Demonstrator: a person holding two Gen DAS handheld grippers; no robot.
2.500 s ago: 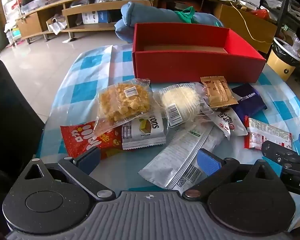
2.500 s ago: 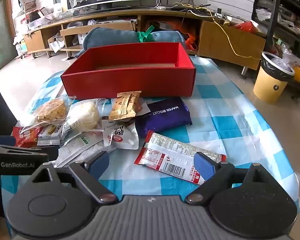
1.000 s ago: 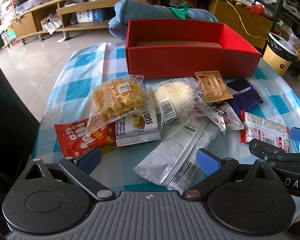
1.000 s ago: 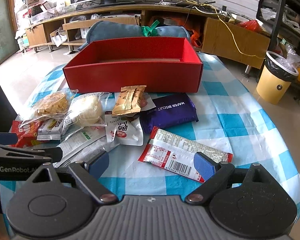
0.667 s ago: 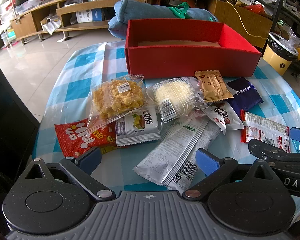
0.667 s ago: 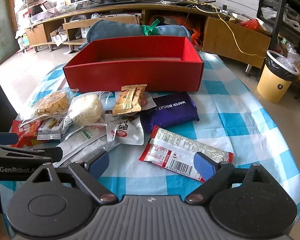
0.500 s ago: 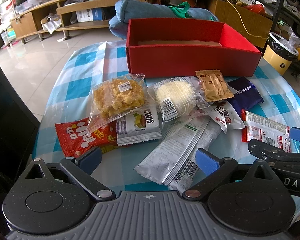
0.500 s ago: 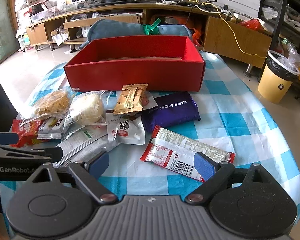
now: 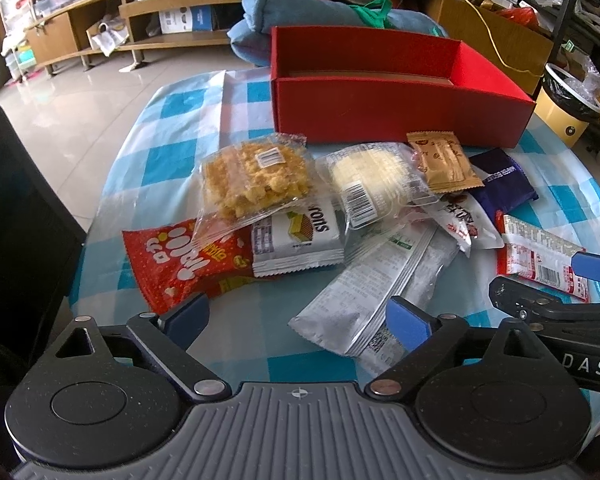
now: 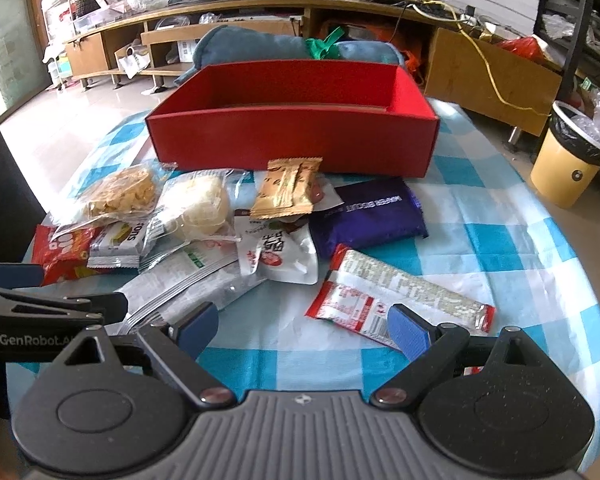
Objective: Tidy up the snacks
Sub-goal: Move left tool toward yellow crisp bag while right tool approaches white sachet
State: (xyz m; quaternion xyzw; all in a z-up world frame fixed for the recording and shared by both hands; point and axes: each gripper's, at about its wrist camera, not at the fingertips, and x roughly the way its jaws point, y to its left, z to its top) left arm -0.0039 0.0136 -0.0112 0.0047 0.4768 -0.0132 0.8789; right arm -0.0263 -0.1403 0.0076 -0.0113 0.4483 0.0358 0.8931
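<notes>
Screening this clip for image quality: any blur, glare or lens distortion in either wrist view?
Left wrist view: sharp, daylight, glare on the clear cracker bag and floor; fisheye bends the red box. Right wrist view: slightly softer, the red-and-white packet smeared, window area at left blown out; table edge curves strongly.

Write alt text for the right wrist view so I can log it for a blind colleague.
The open right claw hovers over a pile of wrapped snacks on a blue checked tablecloth, its right fingertip over a red and white packet. Behind the pile stands a red box, with no snacks visible inside. The left claw enters at the left edge.
</notes>
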